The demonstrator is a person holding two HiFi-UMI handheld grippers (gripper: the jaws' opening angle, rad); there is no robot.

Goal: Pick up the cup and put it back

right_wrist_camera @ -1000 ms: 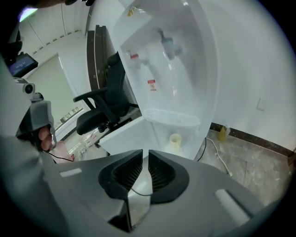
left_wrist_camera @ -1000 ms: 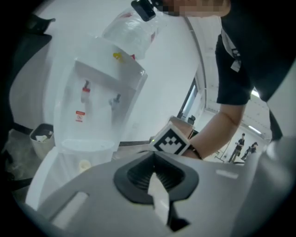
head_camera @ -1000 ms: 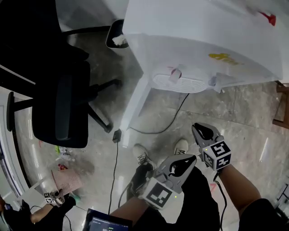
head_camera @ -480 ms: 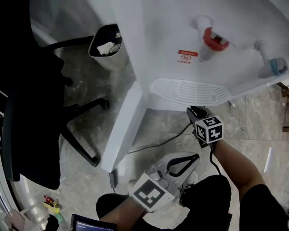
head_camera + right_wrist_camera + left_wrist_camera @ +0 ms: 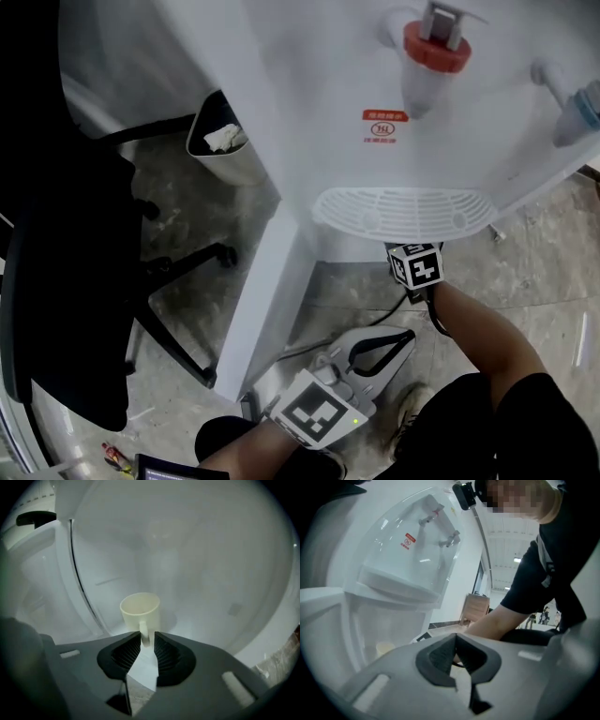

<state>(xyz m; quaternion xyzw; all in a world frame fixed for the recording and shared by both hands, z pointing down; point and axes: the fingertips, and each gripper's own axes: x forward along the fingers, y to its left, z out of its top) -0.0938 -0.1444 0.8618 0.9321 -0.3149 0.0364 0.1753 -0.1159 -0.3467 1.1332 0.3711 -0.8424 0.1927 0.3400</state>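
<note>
A cream cup (image 5: 139,610) with a handle stands upright on the white floor of the water dispenser's lower compartment. My right gripper (image 5: 147,641) is reached inside, its jaws closed to a narrow gap on the cup's handle. In the head view only its marker cube (image 5: 415,265) shows below the drip tray (image 5: 403,208); the jaws and the cup are hidden there. My left gripper (image 5: 409,332) hangs low over the floor, shut and empty. In the left gripper view the cup (image 5: 385,648) shows faintly inside the compartment.
The white dispenser (image 5: 309,103) has a red tap (image 5: 435,47) and a blue tap (image 5: 574,117) above the tray. A black office chair (image 5: 66,281) stands at the left, a waste bin (image 5: 223,148) behind it. A cable lies on the marble floor.
The person has leaned towards the dispenser. My right gripper went forward from in front of the drip tray into the compartment beneath it. The left gripper stayed low and shut.
</note>
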